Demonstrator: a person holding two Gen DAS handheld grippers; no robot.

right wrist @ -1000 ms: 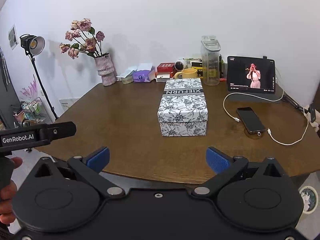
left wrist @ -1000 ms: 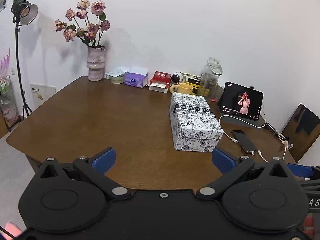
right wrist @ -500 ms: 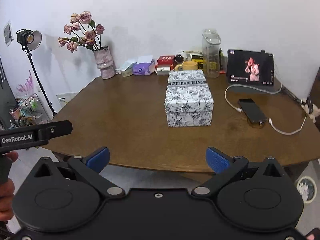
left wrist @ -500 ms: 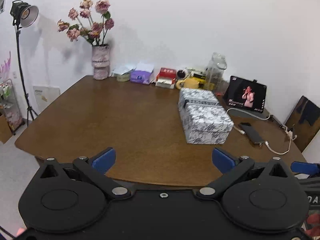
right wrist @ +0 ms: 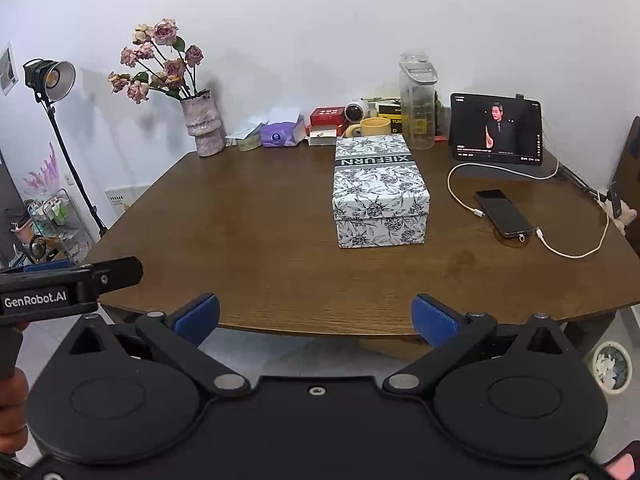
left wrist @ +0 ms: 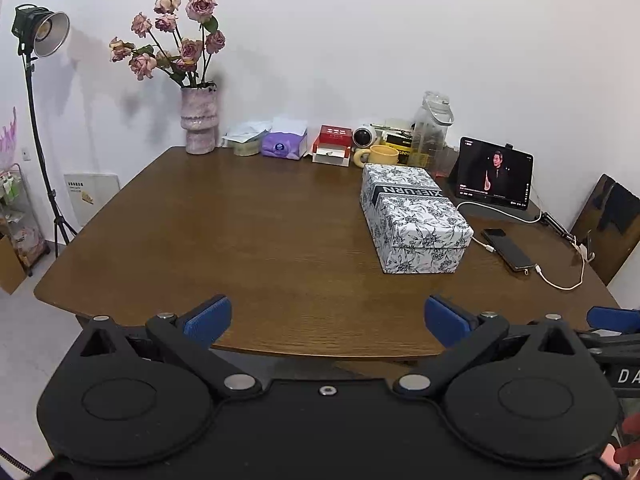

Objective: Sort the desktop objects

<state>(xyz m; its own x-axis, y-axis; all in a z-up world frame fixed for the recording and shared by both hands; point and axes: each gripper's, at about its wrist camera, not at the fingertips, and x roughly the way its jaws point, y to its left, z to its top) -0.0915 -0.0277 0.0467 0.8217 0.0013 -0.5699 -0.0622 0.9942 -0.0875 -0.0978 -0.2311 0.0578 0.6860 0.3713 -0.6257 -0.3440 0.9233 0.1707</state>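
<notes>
A floral black-and-white box (left wrist: pixel 412 216) (right wrist: pixel 378 188) lies on the brown table (left wrist: pixel 248 232) (right wrist: pixel 248 216), right of centre. A black phone (left wrist: pixel 507 249) (right wrist: pixel 503 213) on a white cable lies to its right. Along the back edge stand a yellow mug (left wrist: pixel 380 155) (right wrist: pixel 372 127), a red box (left wrist: pixel 335 136), a purple tissue pack (left wrist: pixel 285 145) (right wrist: pixel 282 133) and a clear bottle (right wrist: pixel 417 106). My left gripper (left wrist: pixel 326 318) is open and empty over the table's near edge. My right gripper (right wrist: pixel 316 316) is open and empty, just before the near edge.
A vase of pink roses (left wrist: pixel 199 120) (right wrist: pixel 202 128) stands at the back left corner. A tablet (left wrist: pixel 495 173) (right wrist: pixel 496 129) playing video stands at the back right. A studio lamp on a stand (left wrist: pixel 38 36) is left of the table. A chair (left wrist: pixel 608 224) is at the right.
Both grippers have pulled back and risen from the table, so the box and phone look farther away. Both stay open and empty.
</notes>
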